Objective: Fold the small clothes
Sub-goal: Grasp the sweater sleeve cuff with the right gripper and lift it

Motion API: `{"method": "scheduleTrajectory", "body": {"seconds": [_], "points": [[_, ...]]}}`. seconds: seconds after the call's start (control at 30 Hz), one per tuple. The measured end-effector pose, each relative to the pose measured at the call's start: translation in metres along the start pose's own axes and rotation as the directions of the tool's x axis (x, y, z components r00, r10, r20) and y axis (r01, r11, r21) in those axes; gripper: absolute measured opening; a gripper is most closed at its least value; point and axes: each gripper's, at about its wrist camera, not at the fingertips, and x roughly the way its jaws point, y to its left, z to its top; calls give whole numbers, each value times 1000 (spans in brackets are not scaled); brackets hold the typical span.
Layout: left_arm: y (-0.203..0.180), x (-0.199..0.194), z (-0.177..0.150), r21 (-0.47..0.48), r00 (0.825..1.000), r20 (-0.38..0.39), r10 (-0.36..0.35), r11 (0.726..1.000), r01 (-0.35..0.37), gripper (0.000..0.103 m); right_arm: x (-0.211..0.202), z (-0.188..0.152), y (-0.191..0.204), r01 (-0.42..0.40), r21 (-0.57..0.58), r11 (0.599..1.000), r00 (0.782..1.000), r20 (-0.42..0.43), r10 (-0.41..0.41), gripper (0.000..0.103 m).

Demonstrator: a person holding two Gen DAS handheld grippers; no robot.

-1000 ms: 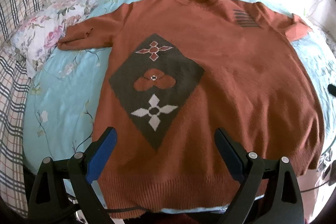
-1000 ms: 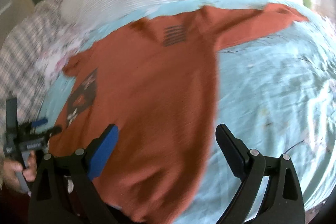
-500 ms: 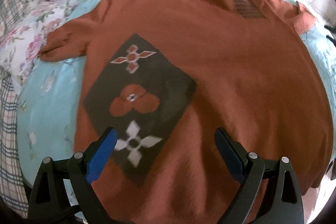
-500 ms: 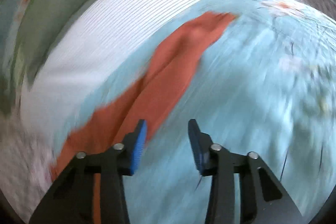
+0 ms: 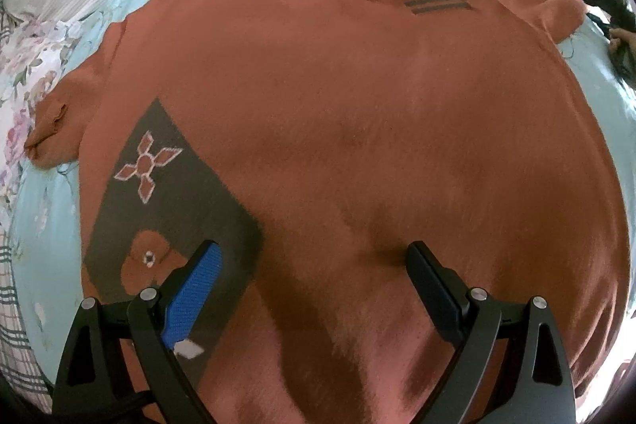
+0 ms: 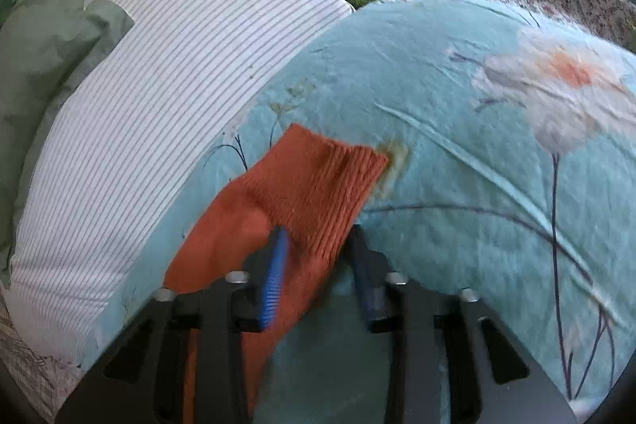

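The rust sweater (image 5: 357, 130) is spread flat on the teal floral sheet (image 6: 457, 114), collar toward the frame's top, hem toward the bottom. The left gripper (image 5: 314, 261) is held spread above it. Its sleeve cuff (image 6: 318, 185), pointing upper right, is pinched by the right gripper (image 6: 318, 253).

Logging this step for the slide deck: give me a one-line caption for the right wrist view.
Right tool straddling the ribbed cuff of the rust sweater's sleeve on the light-blue floral bedspread.

You have bright daylight in both views, with glare blowing out the upper right. The sweater (image 5: 357, 130) looks sharp, the bedspread (image 6: 497, 146) slightly motion-smeared, and fisheye bending darkens every corner.
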Motion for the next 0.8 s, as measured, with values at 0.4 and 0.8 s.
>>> {"method": "scheduleTrajectory", "body": {"seconds": [0.4,0.8], "points": [[20,-8,-17,-63,998,63,-32,997,36,94,-74,-113,141,-376,-205,904,920,-200,337,8],[94,-21,-46,-263,984,143,-106,954,141,94,-37,-351,344,-689,-70,721,593,-627,506,8]]}}
